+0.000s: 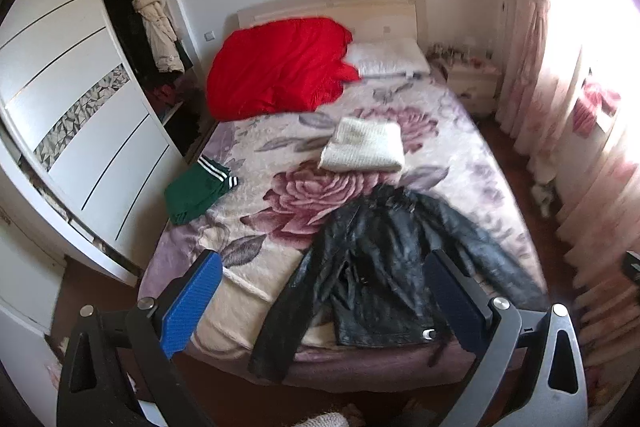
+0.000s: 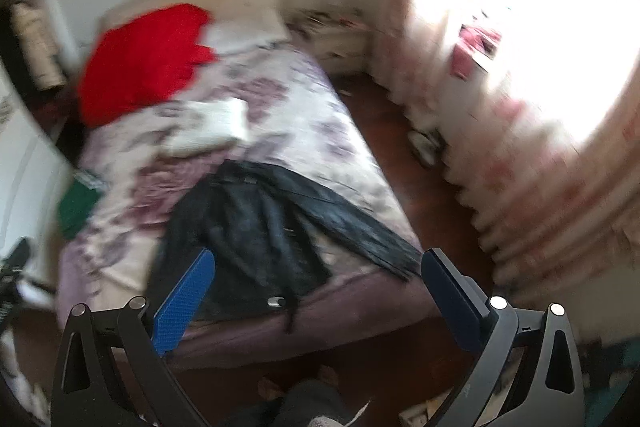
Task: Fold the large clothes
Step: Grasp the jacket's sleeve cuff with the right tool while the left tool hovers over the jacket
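A black leather jacket (image 1: 384, 263) lies spread open on the near end of the bed (image 1: 256, 291), one sleeve hanging over the foot edge. It also shows in the blurred right wrist view (image 2: 260, 223). My left gripper (image 1: 324, 267) is open and empty, held above the foot of the bed, apart from the jacket. My right gripper (image 2: 318, 263) is open and empty, also short of the jacket. A folded white sweater (image 1: 364, 145) lies mid-bed, and a folded green garment with white stripes (image 1: 196, 189) lies at the left edge.
A red blanket (image 1: 276, 67) and a pillow (image 1: 388, 57) lie at the head of the bed. A wardrobe (image 1: 80, 99) stands on the left, its open section full of clothes. Curtains (image 1: 580, 147) and a bright window are on the right. A nightstand (image 1: 472, 79) stands by the headboard.
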A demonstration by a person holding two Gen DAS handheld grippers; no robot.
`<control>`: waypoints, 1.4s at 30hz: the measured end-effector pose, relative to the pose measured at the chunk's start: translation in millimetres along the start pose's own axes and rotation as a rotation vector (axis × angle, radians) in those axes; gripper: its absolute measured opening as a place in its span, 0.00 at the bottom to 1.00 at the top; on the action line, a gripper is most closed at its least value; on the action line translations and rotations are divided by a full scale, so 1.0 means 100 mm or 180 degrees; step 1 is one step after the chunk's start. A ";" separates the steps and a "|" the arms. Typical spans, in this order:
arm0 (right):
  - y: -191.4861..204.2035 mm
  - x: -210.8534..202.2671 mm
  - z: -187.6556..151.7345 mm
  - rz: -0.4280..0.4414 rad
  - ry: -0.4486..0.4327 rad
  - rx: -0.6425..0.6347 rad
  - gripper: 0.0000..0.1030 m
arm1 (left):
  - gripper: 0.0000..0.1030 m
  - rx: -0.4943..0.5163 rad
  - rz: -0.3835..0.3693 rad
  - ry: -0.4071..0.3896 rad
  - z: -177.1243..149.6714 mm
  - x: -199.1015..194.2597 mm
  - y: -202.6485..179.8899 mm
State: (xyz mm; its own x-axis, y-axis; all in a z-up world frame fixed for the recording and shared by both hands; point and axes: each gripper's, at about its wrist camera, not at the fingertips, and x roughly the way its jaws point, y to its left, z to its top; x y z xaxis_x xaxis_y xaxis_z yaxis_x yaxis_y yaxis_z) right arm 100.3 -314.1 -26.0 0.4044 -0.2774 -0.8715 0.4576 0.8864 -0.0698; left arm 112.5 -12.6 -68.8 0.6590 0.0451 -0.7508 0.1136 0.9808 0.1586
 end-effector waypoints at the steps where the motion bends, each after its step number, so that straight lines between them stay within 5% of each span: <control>1: -0.08 0.21 -0.10 -0.0062 0.0068 0.0077 1.00 | 1.00 0.0042 0.0014 0.0052 -0.01 0.18 -0.06; 8: -1.09 2.07 -0.26 -0.0422 0.0801 0.0888 1.00 | 1.00 0.0122 0.0122 0.0453 -0.26 1.31 -0.47; 12: -1.74 3.26 -0.48 -0.0371 0.1141 0.1380 1.00 | 1.00 0.0060 0.0275 0.0766 -0.42 2.00 -0.69; 19: -2.82 5.02 -1.28 -0.0446 0.1568 0.2271 0.98 | 1.00 -0.0045 0.0487 0.1437 -0.89 3.21 -1.04; 23: -3.06 5.68 -1.78 -0.0452 0.1619 0.2752 0.98 | 1.00 -0.0095 0.0603 0.1788 -1.17 3.76 -1.16; 26: -3.16 6.01 -2.11 -0.0269 0.1586 0.3265 0.97 | 1.00 -0.0134 0.0636 0.1916 -1.30 4.07 -1.29; 28: -3.18 6.16 -2.27 -0.0136 0.1395 0.3508 0.88 | 1.00 -0.0135 0.0620 0.1935 -1.36 4.20 -1.37; 32: -3.05 6.37 -2.35 -0.0092 0.1131 0.3483 0.77 | 1.00 -0.0082 0.0556 0.1958 -1.44 4.42 -1.56; 37: -2.92 6.31 -2.42 -0.0277 0.0921 0.3303 0.26 | 1.00 -0.0065 0.0391 0.1938 -1.45 4.53 -1.79; 42: -3.05 6.00 -2.24 -0.0273 0.0581 0.3123 0.08 | 1.00 0.0065 0.0174 0.1878 -1.40 4.56 -2.07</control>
State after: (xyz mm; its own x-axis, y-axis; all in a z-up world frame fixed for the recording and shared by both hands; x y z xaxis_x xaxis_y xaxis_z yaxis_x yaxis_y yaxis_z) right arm 26.5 -667.9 -636.6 0.2494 -0.1919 -0.9492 0.9637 0.1453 0.2238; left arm 285.5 -168.5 -534.2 0.1400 0.1991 -0.9699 0.1092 0.9705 0.2150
